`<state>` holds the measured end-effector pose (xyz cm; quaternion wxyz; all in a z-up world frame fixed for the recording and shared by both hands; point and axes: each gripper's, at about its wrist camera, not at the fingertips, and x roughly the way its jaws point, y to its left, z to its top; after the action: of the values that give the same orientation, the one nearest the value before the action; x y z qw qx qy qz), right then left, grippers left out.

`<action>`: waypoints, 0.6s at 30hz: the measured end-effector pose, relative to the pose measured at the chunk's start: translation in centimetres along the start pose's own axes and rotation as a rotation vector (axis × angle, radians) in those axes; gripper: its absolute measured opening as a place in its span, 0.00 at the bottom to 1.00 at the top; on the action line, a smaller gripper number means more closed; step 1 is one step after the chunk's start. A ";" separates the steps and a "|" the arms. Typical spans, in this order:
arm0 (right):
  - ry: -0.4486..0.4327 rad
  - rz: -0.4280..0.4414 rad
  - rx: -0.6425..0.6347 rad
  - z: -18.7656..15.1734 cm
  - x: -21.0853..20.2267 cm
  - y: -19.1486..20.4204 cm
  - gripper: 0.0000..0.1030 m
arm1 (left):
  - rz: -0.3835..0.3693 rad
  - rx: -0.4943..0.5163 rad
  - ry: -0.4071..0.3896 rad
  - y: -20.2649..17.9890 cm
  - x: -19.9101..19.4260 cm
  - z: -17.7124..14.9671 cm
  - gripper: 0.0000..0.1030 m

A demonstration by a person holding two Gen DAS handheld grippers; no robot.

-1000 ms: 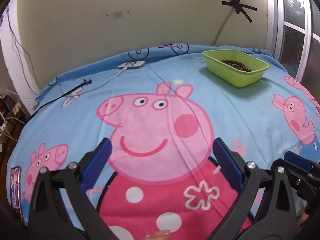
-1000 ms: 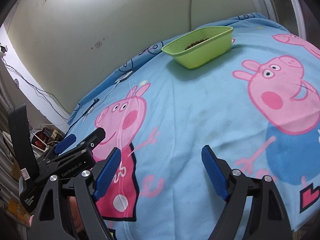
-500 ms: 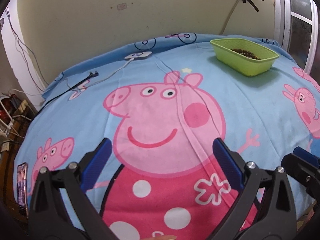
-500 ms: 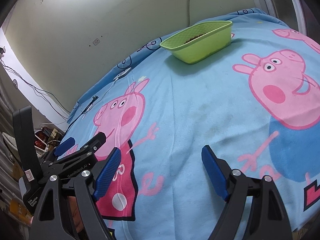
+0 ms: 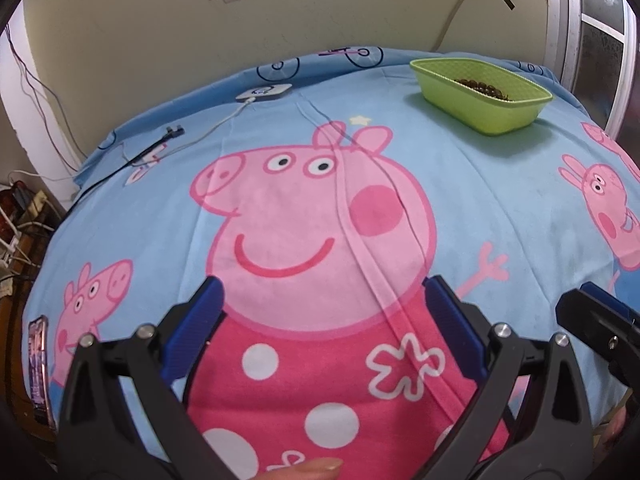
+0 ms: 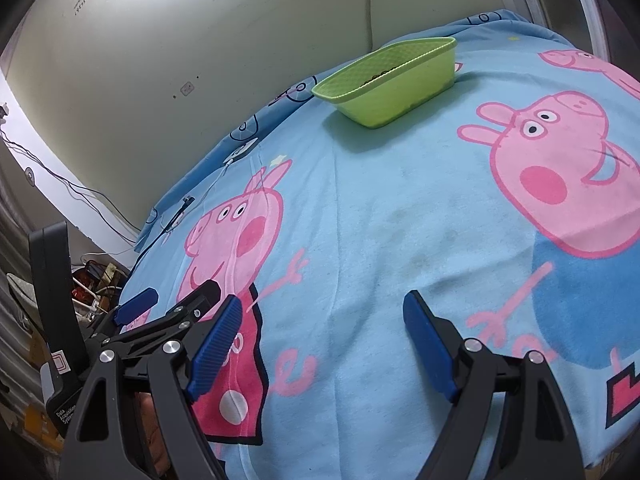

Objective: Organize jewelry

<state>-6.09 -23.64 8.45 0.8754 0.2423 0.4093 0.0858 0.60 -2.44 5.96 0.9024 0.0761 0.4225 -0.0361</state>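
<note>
Left wrist view, from left to right: a phone (image 5: pixel 37 364) lies at the left edge of the bed, on a blue cartoon-pig blanket (image 5: pixel 500 200) that covers the whole surface. Farther back near the far left corner, a black cable end (image 5: pixel 172 133) and a white cable run toward a small white charger (image 5: pixel 264 91) close to the far edge. The left gripper (image 5: pixel 322 322) hovers over the big pink pig print near the front edge, its blue fingers (image 5: pixel 192 328) spread wide with nothing between them. A fingertip (image 5: pixel 308 468) of the person shows at the bottom of the view. Toward the far right corner stands a green basket (image 5: pixel 480 108) with dark beads (image 5: pixel 480 87) lying inside it, well apart from both grippers. At the right margin a part of the right gripper's frame shows.

Right wrist view: the left gripper's body sits at the lower left. The right gripper (image 6: pixel 322 344) hangs over bare blanket near the front edge, released, its blue pads wide apart and empty. The green basket sits far back, near the wall (image 6: pixel 200 40).
</note>
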 end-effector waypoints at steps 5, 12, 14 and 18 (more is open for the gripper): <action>0.001 0.000 0.000 0.0 0.0 0.0 0.61 | 0.004 0.004 0.002 -0.1 0.1 0.0 0.94; 0.006 0.001 -0.003 0.1 0.1 0.1 0.61 | 0.003 0.007 0.004 0.0 0.1 0.0 0.94; 0.005 0.000 -0.002 0.0 0.1 0.1 0.61 | 0.004 0.006 0.004 0.0 0.1 -0.1 0.94; 0.006 0.000 -0.002 0.0 0.1 0.1 0.61 | 0.004 0.007 0.004 0.2 0.1 -0.1 0.94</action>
<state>-6.00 -23.48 8.46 0.8744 0.2414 0.4118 0.0870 0.65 -2.21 5.82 0.9014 0.0800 0.4241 -0.0356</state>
